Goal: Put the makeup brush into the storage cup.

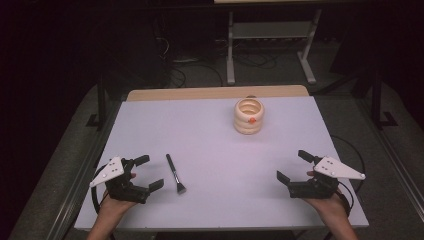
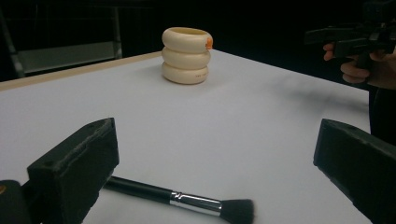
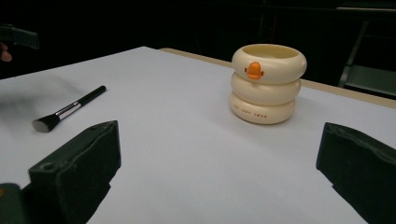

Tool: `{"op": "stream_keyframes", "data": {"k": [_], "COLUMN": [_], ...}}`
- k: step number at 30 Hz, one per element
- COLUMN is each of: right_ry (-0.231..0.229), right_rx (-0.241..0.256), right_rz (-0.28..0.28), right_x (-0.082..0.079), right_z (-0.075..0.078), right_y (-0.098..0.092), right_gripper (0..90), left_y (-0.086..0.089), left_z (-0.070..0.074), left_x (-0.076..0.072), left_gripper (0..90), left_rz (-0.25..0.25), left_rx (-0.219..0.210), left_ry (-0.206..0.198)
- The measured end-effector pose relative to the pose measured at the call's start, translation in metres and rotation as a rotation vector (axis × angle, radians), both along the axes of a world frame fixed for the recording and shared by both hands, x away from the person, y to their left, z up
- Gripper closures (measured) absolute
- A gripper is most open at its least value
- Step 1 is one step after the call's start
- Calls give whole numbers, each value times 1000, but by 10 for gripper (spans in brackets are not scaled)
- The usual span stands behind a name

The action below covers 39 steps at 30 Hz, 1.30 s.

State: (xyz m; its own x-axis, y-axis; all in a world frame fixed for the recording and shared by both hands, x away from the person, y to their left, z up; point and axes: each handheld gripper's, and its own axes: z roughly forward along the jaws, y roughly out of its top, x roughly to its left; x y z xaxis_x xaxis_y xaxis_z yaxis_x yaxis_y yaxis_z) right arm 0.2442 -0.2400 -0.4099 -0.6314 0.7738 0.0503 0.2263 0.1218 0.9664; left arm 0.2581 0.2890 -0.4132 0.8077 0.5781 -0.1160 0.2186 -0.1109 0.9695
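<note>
Two grippers rested open over the white counter point(image 1: 215, 150), both empty.

The left gripper point(image 1: 146, 173) had its jaws spread wide just beside a black brush point(image 1: 175, 174), which lay flat on the counter. The right gripper point(image 1: 295, 166), also spread wide, was well apart from it. A cream ringed cup point(image 1: 249, 115) with an orange mark stood upright near the far edge.

We find one line of small brown print on the cream ring-stacked pot point(image 3: 267, 83), running across the front of its lowest ring, below the orange duck-like emblem point(image 3: 254, 70) set on its top ring. In the right gripper view the letters are too small for us to read with any certainty.
</note>
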Motion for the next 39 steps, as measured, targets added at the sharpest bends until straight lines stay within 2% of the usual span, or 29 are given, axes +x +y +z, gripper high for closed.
{"op": "stream_keyframes", "data": {"k": [11, 16, 17, 23, 25, 30, 31, 34, 39], "right_ry": [-20, -13, -31, -21, -38, -42, -29, -29, -42], "right_rx": [22, 21, 17, 20, 16, 12, 16, 18, 13], "right_rz": [1, -4, -2, -3, -3, 2, 3, 0, 3], "right_x": [-1, 0, 1, 1, 1, 2, 2, 2, 2], "right_z": [3, 4, 4, 5, 6, 5, 5, 5, 5], "right_y": [0, 0, -1, 1, 1, 2, 2, 2, 2], "right_gripper": [0, 0, 0, 0, 0, 0, 0, 0, 0], "left_y": [-2, -3, -4, -4, -5, -7, -7, -8, -11], "left_z": [3, 4, 4, 7, 8, 9, 9, 10, 12], "left_x": [0, 0, 0, 1, 2, 4, 4, 6, 7], "left_gripper": [0, 0, 0, 0, 0, 0, 0, 0, 0], "left_rz": [-2, -9, -8, -12, -16, -20, -20, -20, -30], "left_rx": [-4, 3, -4, -9, -6, -2, -3, -10, 6], "left_ry": [-13, -17, -19, -28, -33, -38, -36, -40, -50]}}
